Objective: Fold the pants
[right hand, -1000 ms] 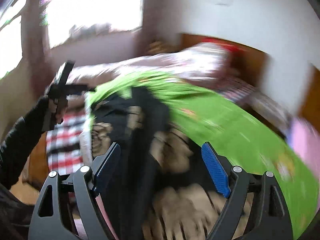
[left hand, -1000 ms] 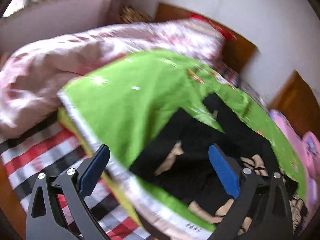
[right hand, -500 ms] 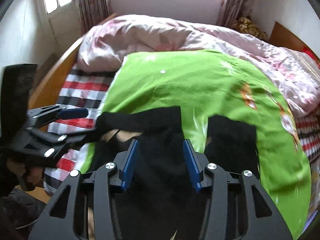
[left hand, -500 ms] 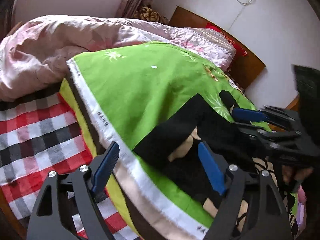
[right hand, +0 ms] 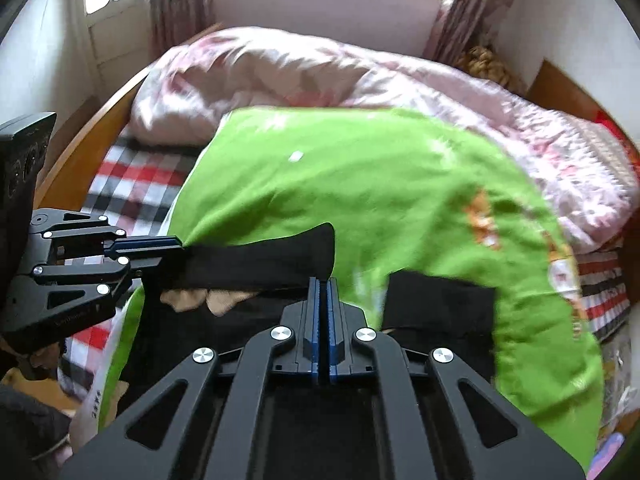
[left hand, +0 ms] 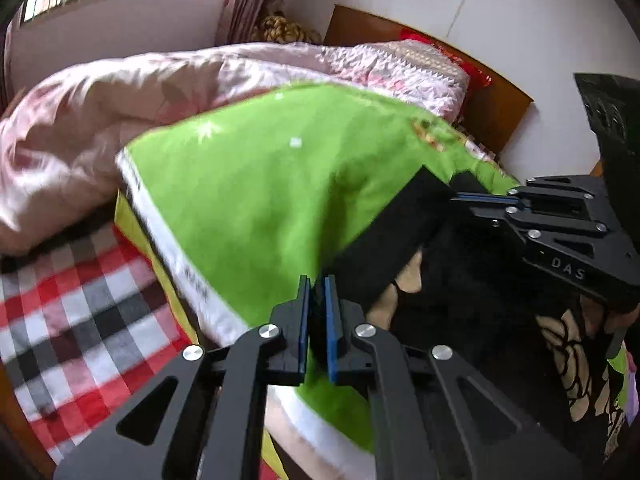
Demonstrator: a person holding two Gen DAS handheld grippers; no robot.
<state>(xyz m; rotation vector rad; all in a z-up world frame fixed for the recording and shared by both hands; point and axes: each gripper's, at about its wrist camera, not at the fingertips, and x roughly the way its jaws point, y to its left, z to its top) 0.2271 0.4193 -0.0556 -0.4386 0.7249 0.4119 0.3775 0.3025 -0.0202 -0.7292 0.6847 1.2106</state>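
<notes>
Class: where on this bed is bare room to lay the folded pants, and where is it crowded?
Free: the green sheet between the pink quilt and the black pants. Crowded: the near edge, where the left gripper and right gripper pinch the pants.

My black two-finger right gripper [right hand: 323, 282] hides its own pinch on the black, beige-flowered pants [right hand: 260, 264]; their lower part is cut off. The green sheet [left hand: 260, 184] is motion-blurred.
</notes>
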